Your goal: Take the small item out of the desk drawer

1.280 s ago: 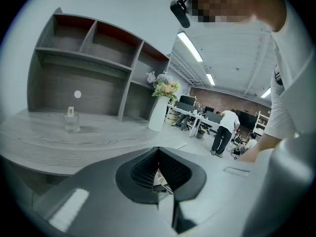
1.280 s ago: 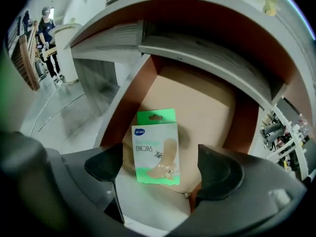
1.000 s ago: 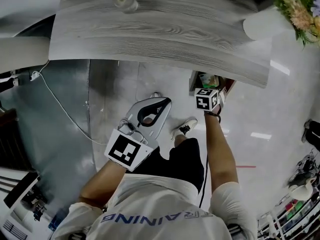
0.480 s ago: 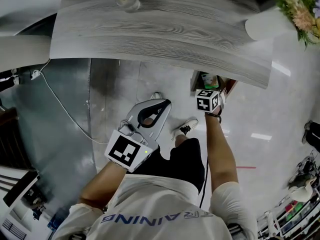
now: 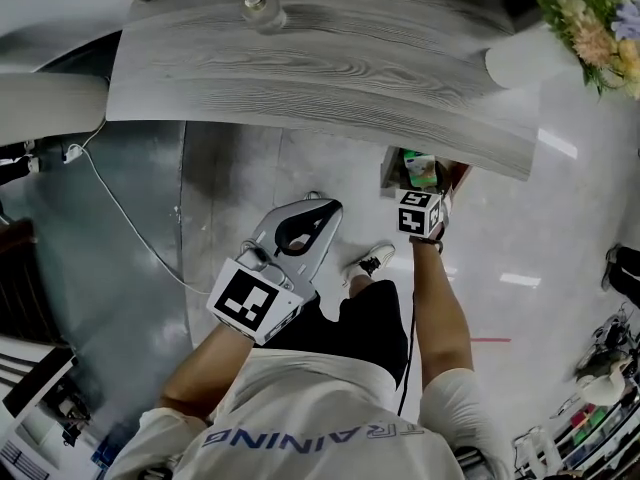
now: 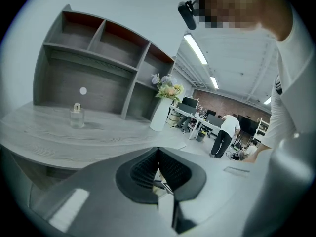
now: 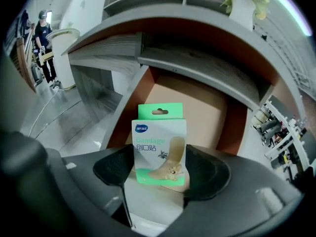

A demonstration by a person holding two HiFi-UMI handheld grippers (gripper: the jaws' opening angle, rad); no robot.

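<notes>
A small green and white bandage box (image 7: 160,149) stands upright between the pads of my right gripper (image 7: 160,171). The jaws are closing and both pads touch the box's sides. Behind it is the open desk drawer (image 7: 197,102), with a brown bottom and reddish walls. In the head view the right gripper (image 5: 420,194) reaches into the drawer (image 5: 391,168) under the desk edge, and the box (image 5: 421,172) shows just beyond its marker cube. My left gripper (image 5: 328,206) hangs over the floor to the left, its jaws (image 6: 158,150) shut on nothing.
The grey wooden desk top (image 5: 320,58) carries a small glass bottle (image 5: 256,6) and a white vase of flowers (image 5: 590,18) at its right end. A white cable (image 5: 120,213) runs over the floor on the left. A person (image 6: 221,135) stands far off.
The right gripper's marker cube sits slightly lower and further right by the drawer. The left gripper has stayed where it was.
</notes>
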